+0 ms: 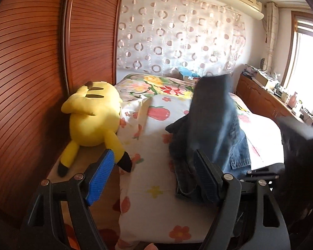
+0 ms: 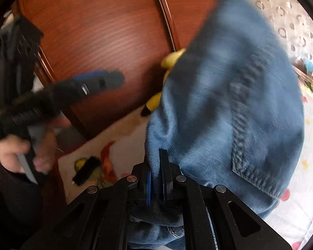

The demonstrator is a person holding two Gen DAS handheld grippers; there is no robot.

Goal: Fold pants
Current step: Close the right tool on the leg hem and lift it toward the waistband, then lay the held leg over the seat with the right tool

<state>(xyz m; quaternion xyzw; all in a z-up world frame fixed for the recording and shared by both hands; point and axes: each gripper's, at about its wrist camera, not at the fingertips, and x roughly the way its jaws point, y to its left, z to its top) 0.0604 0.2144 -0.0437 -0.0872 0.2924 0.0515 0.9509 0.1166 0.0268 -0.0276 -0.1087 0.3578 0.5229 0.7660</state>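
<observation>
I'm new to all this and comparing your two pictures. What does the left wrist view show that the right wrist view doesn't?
Only the left view shows the window and air conditioner. Only the right view shows the right gripper shut on the jeans, plus the hand holding the open left gripper. Both show the jeans, yellow plush toy, wooden wardrobe and flowered bedsheet.

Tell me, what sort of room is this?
Most likely a home bedroom: a bed with a flowered sheet, a yellow plush toy beside a wooden wardrobe, and an air conditioner on the wall.
</observation>
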